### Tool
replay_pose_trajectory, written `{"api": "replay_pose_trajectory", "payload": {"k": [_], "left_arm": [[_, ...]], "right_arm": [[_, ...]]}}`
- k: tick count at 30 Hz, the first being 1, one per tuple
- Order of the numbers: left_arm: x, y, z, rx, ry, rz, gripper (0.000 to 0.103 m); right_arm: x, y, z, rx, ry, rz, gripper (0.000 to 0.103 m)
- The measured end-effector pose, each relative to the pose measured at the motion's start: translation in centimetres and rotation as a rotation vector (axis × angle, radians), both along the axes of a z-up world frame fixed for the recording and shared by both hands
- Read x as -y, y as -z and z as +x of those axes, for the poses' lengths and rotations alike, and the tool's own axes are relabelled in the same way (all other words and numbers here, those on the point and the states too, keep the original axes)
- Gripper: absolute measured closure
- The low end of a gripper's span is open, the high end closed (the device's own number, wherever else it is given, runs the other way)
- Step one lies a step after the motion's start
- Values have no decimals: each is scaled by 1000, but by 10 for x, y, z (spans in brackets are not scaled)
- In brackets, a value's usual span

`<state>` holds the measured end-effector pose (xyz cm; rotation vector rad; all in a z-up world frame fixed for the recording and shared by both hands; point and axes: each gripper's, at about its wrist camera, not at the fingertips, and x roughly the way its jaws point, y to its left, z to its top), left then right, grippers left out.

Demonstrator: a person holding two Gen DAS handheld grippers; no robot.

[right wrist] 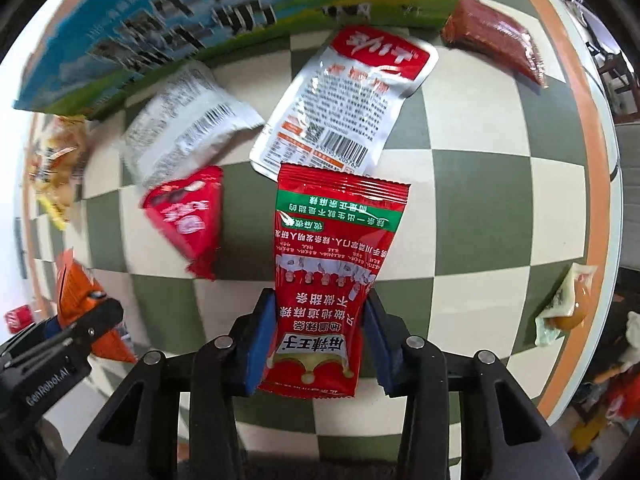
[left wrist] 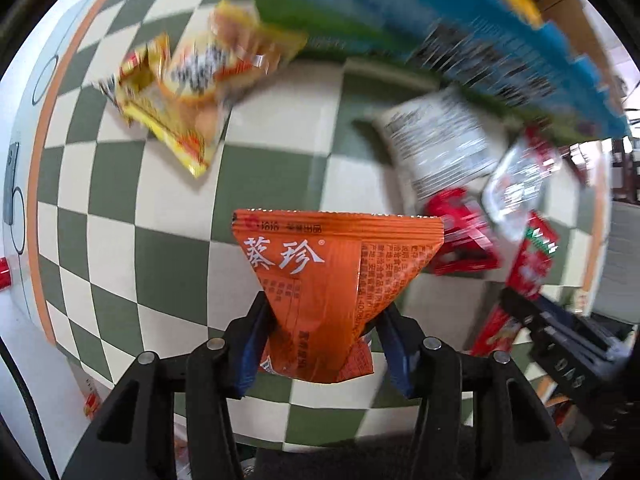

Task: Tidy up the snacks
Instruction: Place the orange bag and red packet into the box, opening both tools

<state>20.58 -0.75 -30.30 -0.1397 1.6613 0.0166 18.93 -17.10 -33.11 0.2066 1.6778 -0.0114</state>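
Note:
My left gripper (left wrist: 324, 312) is shut on an orange snack packet (left wrist: 332, 280) and holds it above the green-and-cream checkered table (left wrist: 140, 200). My right gripper (right wrist: 320, 300) is shut on a red and green snack packet (right wrist: 332, 264) above the same table (right wrist: 480, 200). The left gripper (right wrist: 80, 320) with its orange packet (right wrist: 76, 284) also shows at the lower left of the right wrist view. A blue and green box (left wrist: 400, 20) stands at the far side; it also shows in the right wrist view (right wrist: 200, 20).
Loose packets lie on the table: yellow ones (left wrist: 188, 88), a white one (right wrist: 184, 120), a silver and red one (right wrist: 340, 108), a small red one (right wrist: 188, 216), a dark red one (right wrist: 496, 36) and a pale one (right wrist: 568, 304) near the right edge.

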Motion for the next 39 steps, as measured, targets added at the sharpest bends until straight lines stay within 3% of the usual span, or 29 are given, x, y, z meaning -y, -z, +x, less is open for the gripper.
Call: {"api": "replay_pose_trajectory", "payload": {"k": [6, 12, 16, 21, 25, 29, 34, 39], "left_arm": [[11, -69, 16, 111, 23, -71, 54], [18, -125, 64, 192, 55, -140, 54], [23, -140, 111, 218, 74, -141, 54], [19, -145, 180, 223, 79, -102, 54], [13, -131, 239, 183, 86, -76, 54], [8, -108, 285, 133, 82, -58, 53], [3, -75, 319, 29, 68, -107, 53], [3, -54, 338, -11, 74, -80, 53]], "right_arm": [[9, -53, -3, 65, -5, 102, 58], [24, -109, 32, 166, 4, 190, 58], [16, -139, 96, 232, 22, 234, 58], [8, -167, 171, 313, 18, 219, 58], [-5, -168, 230, 320, -20, 175, 58], [-22, -146, 286, 289, -81, 101, 58], [-31, -109, 335, 231, -107, 47, 58], [-34, -72, 361, 173, -104, 44, 58]]}}
